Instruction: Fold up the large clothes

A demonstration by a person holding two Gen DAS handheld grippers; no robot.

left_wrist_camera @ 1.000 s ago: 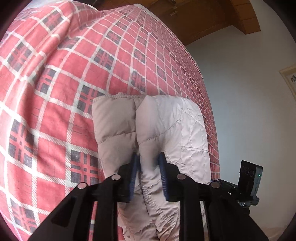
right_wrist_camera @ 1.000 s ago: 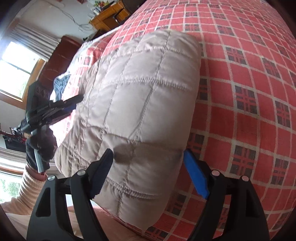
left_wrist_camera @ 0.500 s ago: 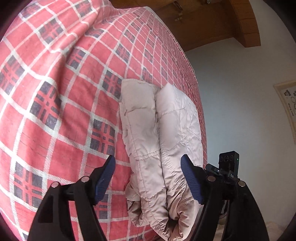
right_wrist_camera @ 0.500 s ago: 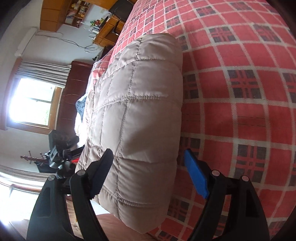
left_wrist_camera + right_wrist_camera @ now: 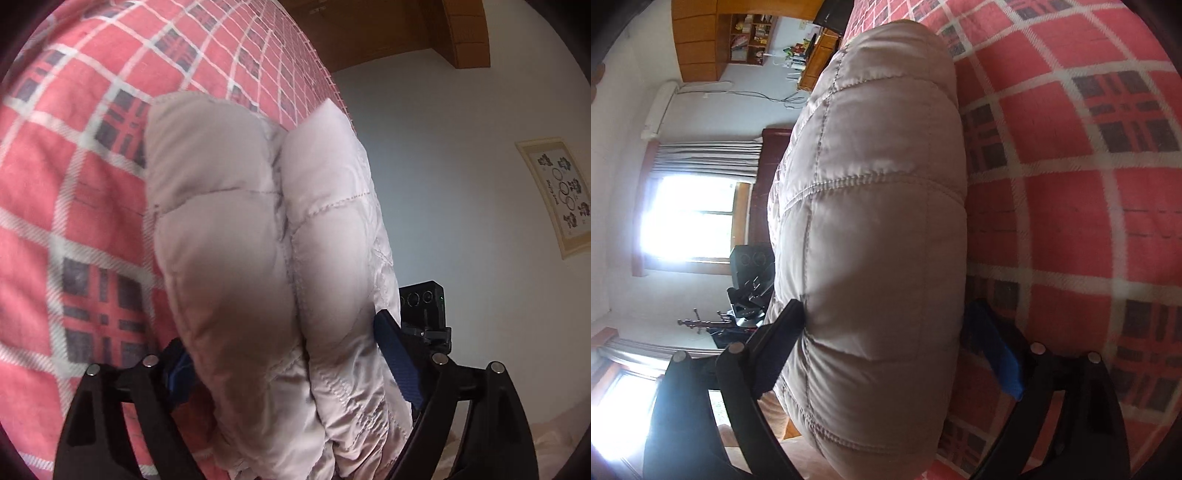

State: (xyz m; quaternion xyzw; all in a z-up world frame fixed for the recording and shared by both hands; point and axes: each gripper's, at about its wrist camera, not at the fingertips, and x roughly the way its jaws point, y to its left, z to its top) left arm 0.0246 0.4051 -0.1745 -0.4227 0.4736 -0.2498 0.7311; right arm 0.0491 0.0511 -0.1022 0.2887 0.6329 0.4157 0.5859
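A red plaid bedspread (image 5: 1071, 206) with white lines and dark squares fills the right of the right wrist view and the left of the left wrist view. At the far left of the right wrist view a bright window (image 5: 687, 218) glares beneath grey curtains (image 5: 705, 158), beside a dark wooden headboard (image 5: 768, 177). Wooden shelves (image 5: 738, 33) sit in the upper left. In the left wrist view, a pale wall (image 5: 443, 166) carries a framed picture (image 5: 557, 195) at right, under a wooden cabinet (image 5: 406, 29) along the top.
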